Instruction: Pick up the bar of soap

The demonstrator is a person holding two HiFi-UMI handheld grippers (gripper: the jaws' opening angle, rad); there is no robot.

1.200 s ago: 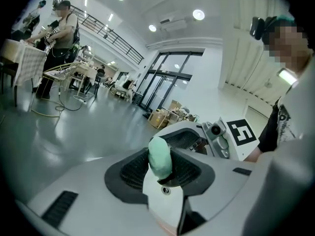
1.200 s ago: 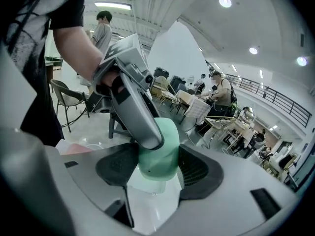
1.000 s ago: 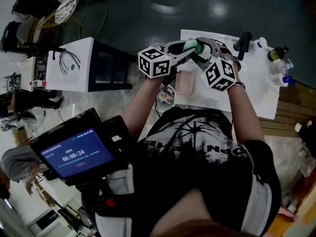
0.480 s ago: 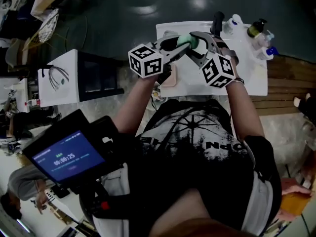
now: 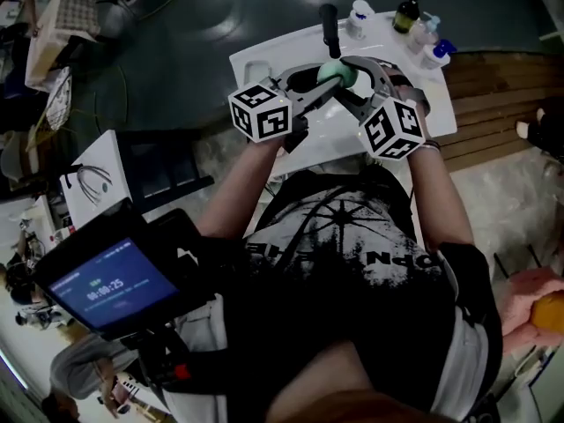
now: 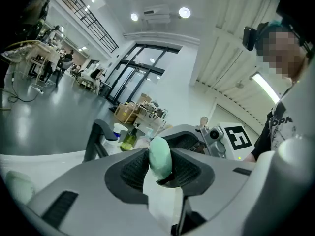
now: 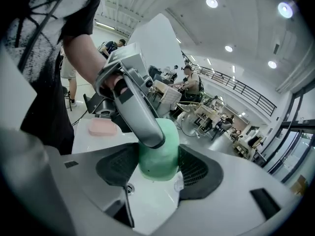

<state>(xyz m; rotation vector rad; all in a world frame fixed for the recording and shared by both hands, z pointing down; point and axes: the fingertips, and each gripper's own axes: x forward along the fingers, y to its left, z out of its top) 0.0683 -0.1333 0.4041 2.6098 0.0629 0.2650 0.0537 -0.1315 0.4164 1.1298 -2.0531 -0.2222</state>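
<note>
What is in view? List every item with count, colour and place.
bar of soap: one, green, held in the air, top centre.
sink counter: one, white, beneath the soap.
pink bar: one, pink, lying on the sink counter.
faucet: one, black, behind the soap.
bottles: about four, mixed colours, counter's far right corner.
screen device: one, black with blue display, lower left.
left gripper: one, grey, shut on the soap.
right gripper: one, grey, shut on the soap.

There are two tools, the left tool [image 6: 160, 165] and the right tool [image 7: 157, 163], with two marker cubes [image 5: 260, 111]. Two bars of soap show: one green bar of soap [image 5: 336, 72] and one pink bar of soap [image 7: 103, 127]. There are also one black tap [image 5: 330, 26], four bottles [image 5: 406, 9], one white worktop [image 5: 251, 64] and one lit screen [image 5: 110, 282].
</note>
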